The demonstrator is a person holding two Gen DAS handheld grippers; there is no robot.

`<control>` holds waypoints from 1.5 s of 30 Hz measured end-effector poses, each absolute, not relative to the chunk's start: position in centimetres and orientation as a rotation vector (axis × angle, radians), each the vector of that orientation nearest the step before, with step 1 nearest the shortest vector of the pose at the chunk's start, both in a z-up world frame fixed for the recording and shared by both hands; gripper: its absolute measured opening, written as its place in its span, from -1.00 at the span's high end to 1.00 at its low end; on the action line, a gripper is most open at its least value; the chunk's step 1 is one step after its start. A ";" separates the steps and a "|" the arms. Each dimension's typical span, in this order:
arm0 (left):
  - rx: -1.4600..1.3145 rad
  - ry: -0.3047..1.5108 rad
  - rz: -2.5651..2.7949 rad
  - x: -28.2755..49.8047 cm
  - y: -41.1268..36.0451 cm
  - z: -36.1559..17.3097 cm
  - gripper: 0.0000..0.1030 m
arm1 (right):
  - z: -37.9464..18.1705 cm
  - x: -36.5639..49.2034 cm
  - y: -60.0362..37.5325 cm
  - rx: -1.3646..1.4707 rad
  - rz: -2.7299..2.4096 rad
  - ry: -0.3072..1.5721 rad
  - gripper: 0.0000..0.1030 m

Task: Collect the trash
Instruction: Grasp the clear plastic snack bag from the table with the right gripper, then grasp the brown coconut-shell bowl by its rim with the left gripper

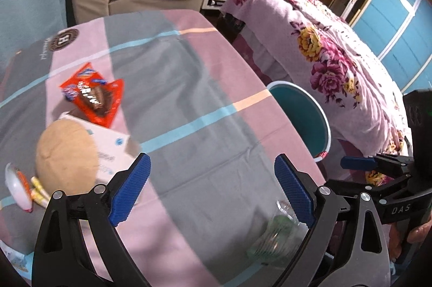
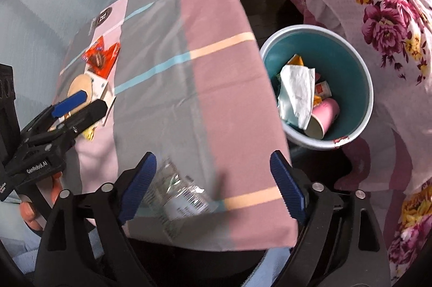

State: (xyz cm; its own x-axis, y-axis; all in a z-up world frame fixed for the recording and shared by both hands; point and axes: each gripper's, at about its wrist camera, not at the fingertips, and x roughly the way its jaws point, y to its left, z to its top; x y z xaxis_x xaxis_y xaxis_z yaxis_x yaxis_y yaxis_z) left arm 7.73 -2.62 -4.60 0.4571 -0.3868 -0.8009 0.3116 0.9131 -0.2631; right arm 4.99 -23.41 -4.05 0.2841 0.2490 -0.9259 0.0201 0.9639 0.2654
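Both tongs gape wide and hold nothing: left gripper (image 1: 212,189) over the pink-and-grey striped tablecloth (image 1: 189,103), right gripper (image 2: 213,185) over a crushed clear plastic bottle (image 2: 179,196) lying at the cloth's near edge. Red snack wrapper (image 1: 93,95) sits at 10 o'clock in the left view, touching a white carton (image 1: 108,143). Teal round waste bin (image 2: 348,62), off the table at 2 o'clock in the right view, holds crumpled white paper (image 2: 297,93) and a pink paper cup (image 2: 322,115).
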 end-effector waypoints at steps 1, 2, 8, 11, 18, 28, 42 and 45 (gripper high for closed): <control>-0.087 1.003 -0.429 7.5 -2.1 -4.5 -0.81 | -4.0 4.6 -23.0 0.238 0.156 1.285 -0.60; -0.091 1.001 -0.427 7.3 -1.7 -4.5 -0.81 | -4.1 4.3 -22.5 0.233 0.157 1.293 -0.60; -0.091 1.004 -0.408 6.0 0.8 -5.1 -0.82 | -5.5 1.9 -20.3 0.240 0.179 1.369 -0.60; -0.091 1.013 -0.393 5.7 2.0 -5.7 -0.82 | -6.7 1.0 -18.8 0.247 0.199 1.420 -0.60; -0.112 1.032 -0.354 5.4 4.8 -6.8 -0.82 | -8.7 0.8 -16.6 0.278 0.221 1.477 -0.60; -0.113 1.042 -0.274 6.8 9.7 -7.2 -0.82 | -9.4 2.3 -13.6 0.147 0.200 1.414 -0.04; 0.003 1.094 -0.242 11.8 10.8 -9.4 -0.82 | -5.9 7.5 -14.1 0.178 0.252 1.306 -0.05; 0.032 1.104 -0.244 12.4 10.1 -10.2 -0.89 | -5.5 8.3 -14.2 0.189 0.261 1.299 -0.06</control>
State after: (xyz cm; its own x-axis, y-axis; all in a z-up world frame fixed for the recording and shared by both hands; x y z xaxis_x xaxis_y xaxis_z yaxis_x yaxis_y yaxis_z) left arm 12.38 10.10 -10.17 0.4265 -0.1793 -0.8865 0.2106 0.9729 -0.0954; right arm 8.28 -14.17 -5.52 0.2459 0.2954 -0.9232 -0.0848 0.9553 0.2831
